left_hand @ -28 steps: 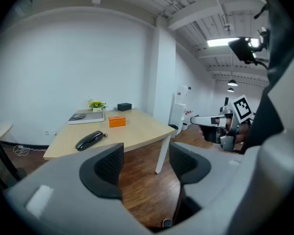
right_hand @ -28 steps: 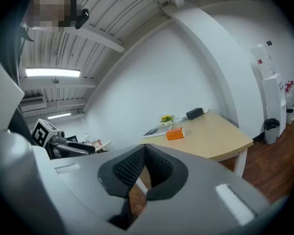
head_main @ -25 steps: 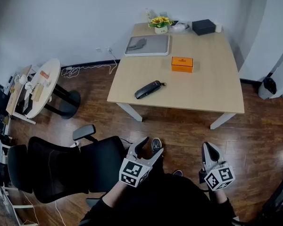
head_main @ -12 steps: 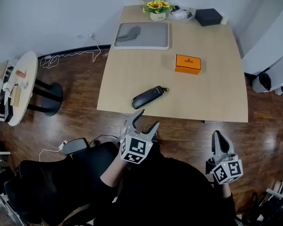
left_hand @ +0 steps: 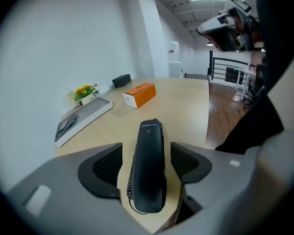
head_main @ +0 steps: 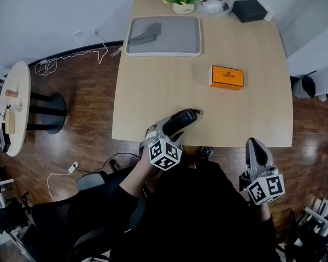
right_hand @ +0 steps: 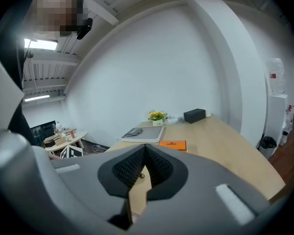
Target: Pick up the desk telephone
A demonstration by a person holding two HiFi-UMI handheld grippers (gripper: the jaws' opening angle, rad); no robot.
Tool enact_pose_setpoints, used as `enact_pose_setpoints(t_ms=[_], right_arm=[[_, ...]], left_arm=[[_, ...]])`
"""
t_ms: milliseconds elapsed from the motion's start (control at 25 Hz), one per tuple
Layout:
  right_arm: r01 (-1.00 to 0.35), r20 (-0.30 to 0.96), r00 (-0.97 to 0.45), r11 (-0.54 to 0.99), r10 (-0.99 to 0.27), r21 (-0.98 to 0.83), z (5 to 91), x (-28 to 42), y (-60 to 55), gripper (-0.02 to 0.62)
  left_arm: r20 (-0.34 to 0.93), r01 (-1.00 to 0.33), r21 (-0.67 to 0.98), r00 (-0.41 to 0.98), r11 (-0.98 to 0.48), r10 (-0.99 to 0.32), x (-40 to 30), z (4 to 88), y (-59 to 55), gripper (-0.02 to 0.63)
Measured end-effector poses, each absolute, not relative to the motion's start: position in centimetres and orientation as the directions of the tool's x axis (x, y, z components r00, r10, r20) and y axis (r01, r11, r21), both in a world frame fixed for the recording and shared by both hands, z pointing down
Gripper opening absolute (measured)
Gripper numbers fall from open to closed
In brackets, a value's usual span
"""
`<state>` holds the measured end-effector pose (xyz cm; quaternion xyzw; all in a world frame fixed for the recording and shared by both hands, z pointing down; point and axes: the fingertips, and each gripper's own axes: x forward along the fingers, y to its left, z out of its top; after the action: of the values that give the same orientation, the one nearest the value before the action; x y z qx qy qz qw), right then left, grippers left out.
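- The desk telephone [head_main: 181,119] lies flat on the table [head_main: 251,108], right by its near edge.
- The left gripper [left_hand: 146,161] straddles it, jaws spread, not pinching.
- The right gripper [right_hand: 144,164] is off the table's near edge, jaws together, empty.

Left gripper [head_main: 170,127] extended forward, jaws apart, right gripper [head_main: 255,148] jaws together

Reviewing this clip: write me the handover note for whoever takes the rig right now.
Left gripper: jaws open, one on each side of the desk telephone, not yet closed on it.
Right gripper: jaws shut, empty, held by the table at its near edge.
The desk telephone lies flat near that edge.
Done: left gripper lined up. Left: close on it and lift.
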<state>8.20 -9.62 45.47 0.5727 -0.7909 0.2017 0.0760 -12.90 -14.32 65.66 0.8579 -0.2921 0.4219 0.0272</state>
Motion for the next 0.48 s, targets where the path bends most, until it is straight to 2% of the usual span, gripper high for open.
enact_pose_setpoints(t_ms=[240,480], right_arm=[[-0.906,0.307,-0.409,0.34,-0.859,-0.254,44.6,8.4,-13.7,0.0],[-0.886,0.307,-0.449,0.373,-0.839,-0.276,45.3,8.9,-14.8,0.0]], left_arm=[[0.854,-0.432,-0.202,0.361,-0.879,-0.374,-13.3,70.5,-14.4,0.291],[0.895,-0.401,-0.13,0.345,-0.907,-0.281,-13.5,71.7,-14.1,0.268]])
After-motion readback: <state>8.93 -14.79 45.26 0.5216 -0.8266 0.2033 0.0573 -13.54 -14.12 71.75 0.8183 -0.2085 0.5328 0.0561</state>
